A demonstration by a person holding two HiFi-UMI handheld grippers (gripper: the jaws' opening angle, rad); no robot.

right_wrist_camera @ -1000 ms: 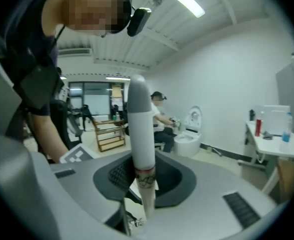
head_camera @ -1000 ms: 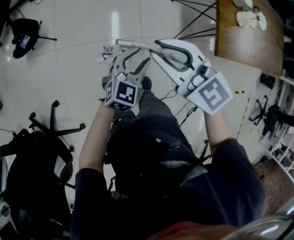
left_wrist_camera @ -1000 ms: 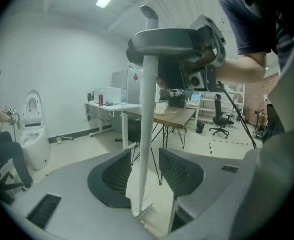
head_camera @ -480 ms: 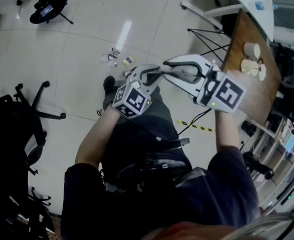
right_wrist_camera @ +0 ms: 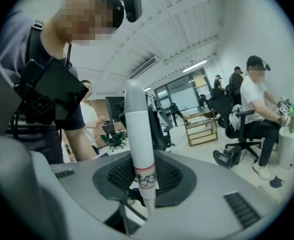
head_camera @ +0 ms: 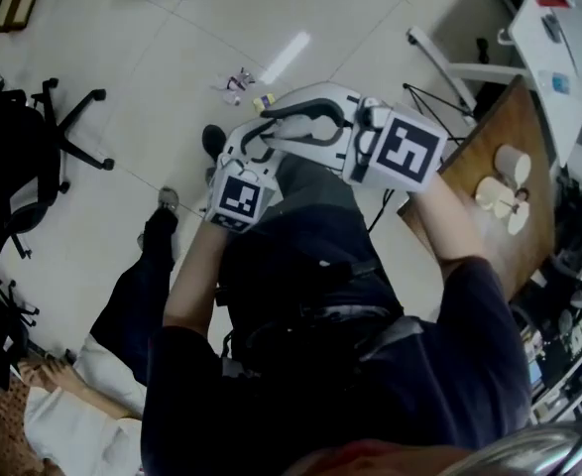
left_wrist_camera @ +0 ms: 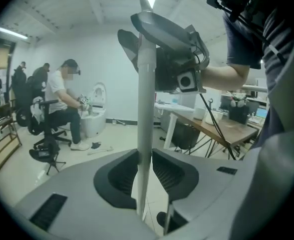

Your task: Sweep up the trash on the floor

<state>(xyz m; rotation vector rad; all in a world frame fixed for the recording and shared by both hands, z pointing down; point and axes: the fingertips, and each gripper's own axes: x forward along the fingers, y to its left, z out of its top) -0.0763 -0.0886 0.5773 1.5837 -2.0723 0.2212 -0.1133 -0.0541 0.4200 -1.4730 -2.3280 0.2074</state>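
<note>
Scraps of trash (head_camera: pixel 237 80) and a small yellow piece (head_camera: pixel 263 101) lie on the pale tiled floor beyond my hands. Both grippers are held close together in front of my chest. My left gripper (head_camera: pixel 269 132) (left_wrist_camera: pixel 145 166) is shut on a pale broom handle (left_wrist_camera: pixel 145 109); its jaws have just closed in and then eased slightly, with the handle between the pads. Higher on the same handle (right_wrist_camera: pixel 139 134), which has a red band there, my right gripper (head_camera: pixel 289 115) (right_wrist_camera: pixel 141 181) is shut. The broom's head is hidden.
A wooden table (head_camera: pixel 489 157) with white cups (head_camera: pixel 510 167) stands at the right, beside a white desk leg (head_camera: pixel 449 58). A black office chair (head_camera: pixel 33 157) is at the left. A seated person (left_wrist_camera: pixel 61 99) works across the room. My shoes (head_camera: pixel 214 139) are below the grippers.
The left gripper's wide jaws have come in onto the handle. Both hands drew closer together and turned. The head view swung, so the trash now lies up and left of the grippers.
</note>
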